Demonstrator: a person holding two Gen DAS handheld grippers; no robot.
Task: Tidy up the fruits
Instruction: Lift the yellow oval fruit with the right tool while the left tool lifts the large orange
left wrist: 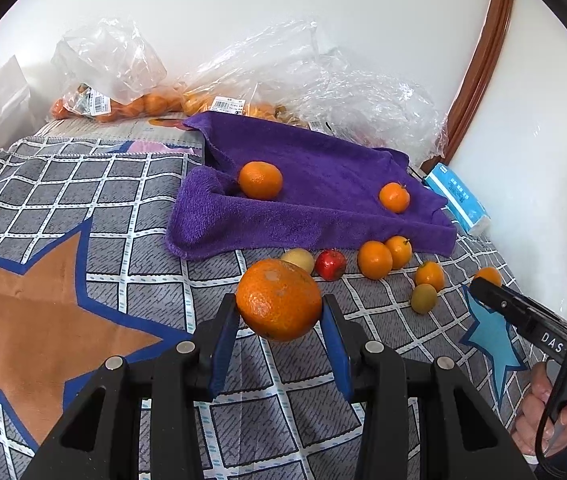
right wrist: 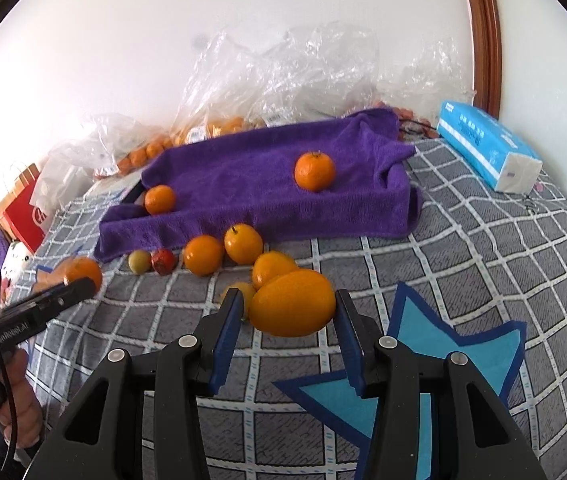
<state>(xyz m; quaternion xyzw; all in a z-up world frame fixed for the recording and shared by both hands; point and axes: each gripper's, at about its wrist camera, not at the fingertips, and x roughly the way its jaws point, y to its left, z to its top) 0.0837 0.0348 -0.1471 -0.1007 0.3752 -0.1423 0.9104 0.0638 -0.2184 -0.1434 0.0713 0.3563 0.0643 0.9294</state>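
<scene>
Above a grey checked bedspread, the left gripper pinches a mottled orange while the right gripper, lettered "DAS" along its side, clamps a smooth orange fruit. Two tangerines rest on the purple towel; barcode price labels on the plastic bags behind are too small to read.
</scene>
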